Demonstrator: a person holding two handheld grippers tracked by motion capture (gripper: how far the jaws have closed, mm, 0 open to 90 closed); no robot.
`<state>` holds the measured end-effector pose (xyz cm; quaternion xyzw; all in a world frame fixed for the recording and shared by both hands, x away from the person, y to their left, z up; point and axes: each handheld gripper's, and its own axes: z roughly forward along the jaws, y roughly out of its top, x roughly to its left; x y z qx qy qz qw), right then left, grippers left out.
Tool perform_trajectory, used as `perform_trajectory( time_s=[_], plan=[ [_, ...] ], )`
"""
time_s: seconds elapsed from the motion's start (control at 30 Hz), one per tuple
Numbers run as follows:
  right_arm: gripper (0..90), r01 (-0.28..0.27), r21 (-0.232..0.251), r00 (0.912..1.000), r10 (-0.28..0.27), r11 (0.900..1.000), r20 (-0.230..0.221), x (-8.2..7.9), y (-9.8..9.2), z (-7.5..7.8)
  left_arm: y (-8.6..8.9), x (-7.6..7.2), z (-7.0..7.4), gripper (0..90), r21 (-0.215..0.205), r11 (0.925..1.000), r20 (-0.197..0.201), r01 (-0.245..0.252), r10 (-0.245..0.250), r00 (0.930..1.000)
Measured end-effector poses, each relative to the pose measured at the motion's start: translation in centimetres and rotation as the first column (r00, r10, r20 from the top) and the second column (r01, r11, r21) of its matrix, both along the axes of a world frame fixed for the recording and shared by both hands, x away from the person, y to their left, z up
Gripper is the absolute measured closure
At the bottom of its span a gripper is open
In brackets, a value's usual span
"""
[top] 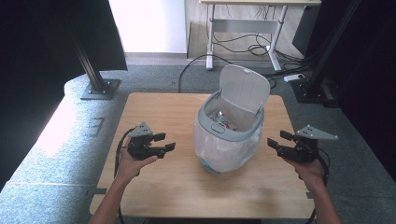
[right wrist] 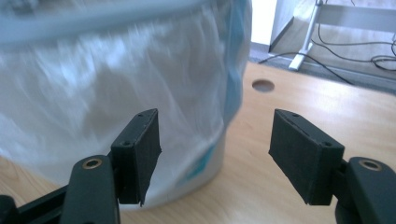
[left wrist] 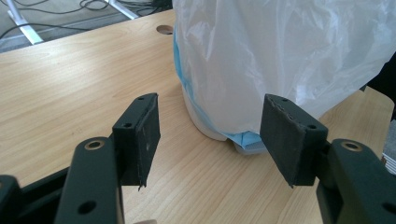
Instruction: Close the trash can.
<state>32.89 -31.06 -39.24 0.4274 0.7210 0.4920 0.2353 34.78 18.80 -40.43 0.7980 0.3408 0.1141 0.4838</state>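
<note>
Bin (top: 229, 126) between open tongs, untouched.

Under the left claw (top: 166, 142) and the right claw (top: 278, 139), a light wooden table (top: 163, 186) with a round cable hole (left wrist: 164, 29). Stands on grey carpet (top: 154, 79). Far beyond the left claw, a black post (top: 95, 79) on a flat base plate, next to a dark curtain (top: 37, 37). Ahead, between both claws, a bright white wall (top: 149, 25), a desk with white legs (top: 243, 23) and loose black cables (top: 247, 46). Beyond the right claw, a white power strip (top: 294, 77). Left of the left claw, a pale patch of light (top: 56, 135) on the carpet.
</note>
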Motion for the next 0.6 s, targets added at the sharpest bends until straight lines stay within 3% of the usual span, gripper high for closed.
perform_trajectory(
  time_s=[0.3, 0.6],
  plan=[
    [32.9, -0.029, -0.001, 0.9988, 0.029, 1.000, 0.038, 1.4, 1.3, 3.7, 0.0, -0.2, -0.9, 38.1, 0.001, 1.0000, -0.013, -0.001, 0.001, 0.9999],
    [32.9, -0.045, -0.002, 0.9975, 0.045, 0.999, 0.055, 3.5, 2.7, 5.5, 0.1, -0.4, -1.7, 38.3, 0.006, 1.0000, -0.015, -0.003, 0.003, 0.9999]
  ],
)
